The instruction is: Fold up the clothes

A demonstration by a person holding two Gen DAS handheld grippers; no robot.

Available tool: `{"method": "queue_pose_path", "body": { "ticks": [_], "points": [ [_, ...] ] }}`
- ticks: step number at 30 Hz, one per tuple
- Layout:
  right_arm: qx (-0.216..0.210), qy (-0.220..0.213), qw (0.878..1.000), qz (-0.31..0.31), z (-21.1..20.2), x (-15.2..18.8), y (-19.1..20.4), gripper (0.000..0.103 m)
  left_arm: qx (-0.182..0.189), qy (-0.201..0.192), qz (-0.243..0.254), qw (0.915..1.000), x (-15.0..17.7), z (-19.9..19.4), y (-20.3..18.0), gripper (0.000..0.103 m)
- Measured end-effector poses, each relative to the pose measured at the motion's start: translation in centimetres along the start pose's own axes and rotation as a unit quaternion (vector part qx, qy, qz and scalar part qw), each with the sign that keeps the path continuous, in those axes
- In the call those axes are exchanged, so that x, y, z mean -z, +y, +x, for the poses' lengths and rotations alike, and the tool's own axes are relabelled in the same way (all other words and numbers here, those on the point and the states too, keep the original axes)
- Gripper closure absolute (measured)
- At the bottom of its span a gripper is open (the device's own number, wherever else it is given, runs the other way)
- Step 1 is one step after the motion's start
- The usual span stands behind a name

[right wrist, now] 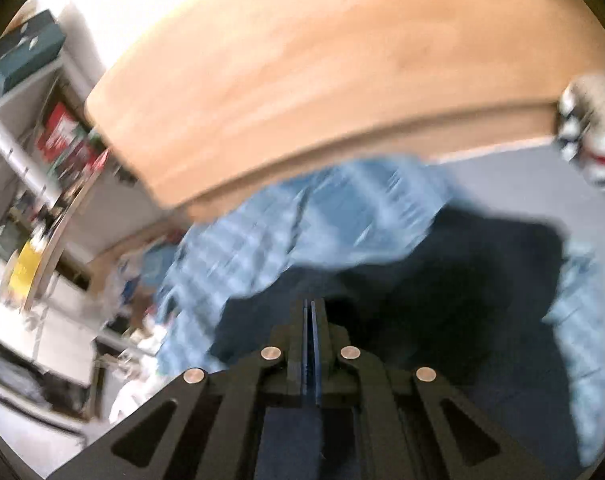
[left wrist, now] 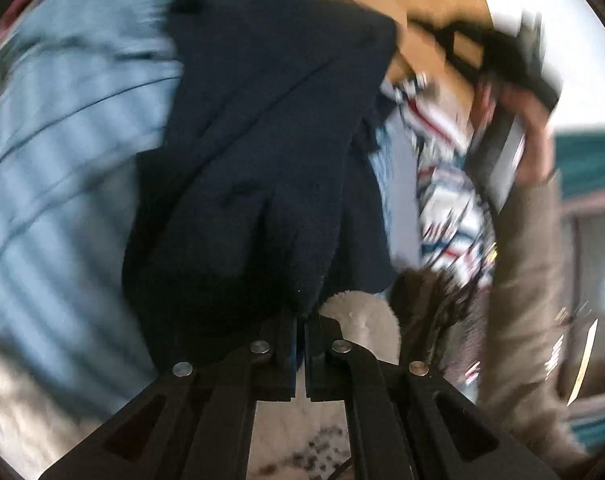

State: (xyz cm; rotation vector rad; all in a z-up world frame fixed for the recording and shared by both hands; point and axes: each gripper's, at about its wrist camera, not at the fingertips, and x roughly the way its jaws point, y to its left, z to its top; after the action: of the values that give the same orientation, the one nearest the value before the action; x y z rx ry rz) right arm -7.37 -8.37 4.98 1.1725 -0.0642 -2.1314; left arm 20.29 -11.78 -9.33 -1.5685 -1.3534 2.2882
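Note:
A dark navy garment (left wrist: 262, 140) hangs stretched over a pale blue striped bed cover (left wrist: 62, 160). My left gripper (left wrist: 301, 320) is shut on its near edge. At the upper right, blurred, my right gripper (left wrist: 418, 24) meets the garment's far corner, held by a hand (left wrist: 536, 120) in a beige sleeve (left wrist: 530, 260). In the right wrist view the right gripper (right wrist: 311, 308) has its pads pressed together, and the navy garment (right wrist: 442, 280) runs under and past them, so it seems pinched. Both views are smeared by motion.
A light wooden board (right wrist: 322, 80) borders the striped cover (right wrist: 322, 208). A white, red and navy patterned cloth (left wrist: 442, 152) lies beside the garment and shows as a patterned cloth (right wrist: 590, 128) at the right edge. Cluttered shelves (right wrist: 42, 120) stand left. A white fluffy item (left wrist: 362, 320) lies near my left fingers.

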Motion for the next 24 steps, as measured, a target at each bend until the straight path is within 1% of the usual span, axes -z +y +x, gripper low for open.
{"method": "queue_pose_path", "body": {
  "ticks": [1, 2, 3, 4, 5, 6, 8, 9, 10, 11, 12, 13, 14, 15, 16, 17, 19, 21, 23, 24],
  "points": [
    [0.014, -0.014, 1.0, -0.005, -0.7, -1.1, -0.8, 0.102, 0.001, 0.016, 0.008, 0.9998, -0.8, 2.1, -1.0, 0.101],
    [0.026, -0.021, 0.999, -0.007, -0.7, -2.0, -1.5, 0.099, 0.012, 0.041, 0.007, 0.9991, -1.5, 4.6, -1.5, 0.101],
    [0.035, -0.021, 0.999, -0.002, -0.6, -2.7, -2.6, 0.092, 0.023, 0.065, 0.007, 0.9976, -2.3, 7.1, -2.1, 0.101],
    [0.045, -0.02, 0.999, 0.004, -0.4, -3.1, -3.7, 0.078, 0.03, 0.086, 0.003, 0.9958, -2.8, 9.6, -2.4, 0.101],
    [0.058, -0.011, 0.998, 0.01, -0.2, -3.0, -4.6, 0.041, 0.028, 0.102, -0.007, 0.9943, -3.0, 12.0, -2.3, 0.101],
    [0.069, 0.003, 0.998, 0.011, -0.1, -2.3, -5.5, 0.035, 0.016, 0.116, -0.013, 0.993, -3.0, 14.2, -2.1, 0.101],
    [0.069, 0.038, 0.997, -0.008, 0.1, 0.5, -7.0, 0.037, -0.033, 0.143, -0.023, 0.9889, -2.2, 17.6, -1.0, 0.101],
    [0.067, 0.06, 0.996, -0.012, 0.4, 2.1, -7.8, 0.033, -0.042, 0.154, -0.041, 0.9863, -1.7, 18.5, -0.2, 0.101],
    [0.06, 0.09, 0.994, -0.006, 0.8, 4.2, -8.7, 0.032, -0.039, 0.16, -0.064, 0.9842, -1.2, 19.0, 0.8, 0.101],
    [0.054, 0.121, 0.991, -0.001, 1.3, 6.2, -9.5, 0.032, -0.018, 0.157, -0.098, 0.9825, -0.7, 18.8, 1.9, 0.101],
    [0.048, 0.151, 0.987, 0.005, 1.7, 8.2, -10.3, 0.032, 0.003, 0.154, -0.132, 0.9793, -0.2, 18.6, 2.9, 0.098],
    [0.042, 0.181, 0.982, 0.011, 2.2, 10.2, -11.1, 0.032, 0.026, 0.146, -0.164, 0.9753, 0.3, 18.1, 4.0, 0.09],
    [0.038, 0.208, 0.977, 0.018, 2.6, 12.2, -11.9, 0.033, 0.045, 0.129, -0.185, 0.9731, 0.7, 16.9, 4.8, 0.071],
    [0.038, 0.229, 0.972, 0.028, 2.9, 14.1, -12.4, 0.034, 0.057, 0.109, -0.194, 0.9733, 1.1, 15.4, 5.2, 0.058],
    [0.04, 0.245, 0.968, 0.038, 3.0, 15.8, -12.9, 0.035, 0.068, 0.088, -0.202, 0.9729, 1.4, 14.0, 5.7, 0.034],
    [0.039, 0.251, 0.966, 0.05, 2.7, 17.0, -13.1, 0.036, 0.078, 0.065, -0.208, 0.9729, 1.8, 12.4, 6.1, 0.027],
    [0.028, 0.248, 0.966, 0.07, 1.4, 18.1, -13.0, 0.037, 0.091, 0.014, -0.209, 0.9735, 2.5, 8.8, 6.5, 0.027],
    [0.02, 0.228, 0.971, 0.074, -1.1, 17.6, -11.7, 0.037, 0.108, -0.02, -0.206, 0.9723, 2.6, 5.4, 6.7, 0.027],
    [0.012, 0.209, 0.975, 0.077, -3.7, 17.0, -10.5, 0.037, 0.128, -0.055, -0.19, 0.9718, 2.8, 1.6, 6.0, 0.028],
    [0.008, 0.196, 0.978, 0.077, -5.2, 16.5, -9.7, 0.037, 0.131, -0.067, -0.183, 0.972, 3.0, 0.3, 5.5, 0.028]
  ]
}}
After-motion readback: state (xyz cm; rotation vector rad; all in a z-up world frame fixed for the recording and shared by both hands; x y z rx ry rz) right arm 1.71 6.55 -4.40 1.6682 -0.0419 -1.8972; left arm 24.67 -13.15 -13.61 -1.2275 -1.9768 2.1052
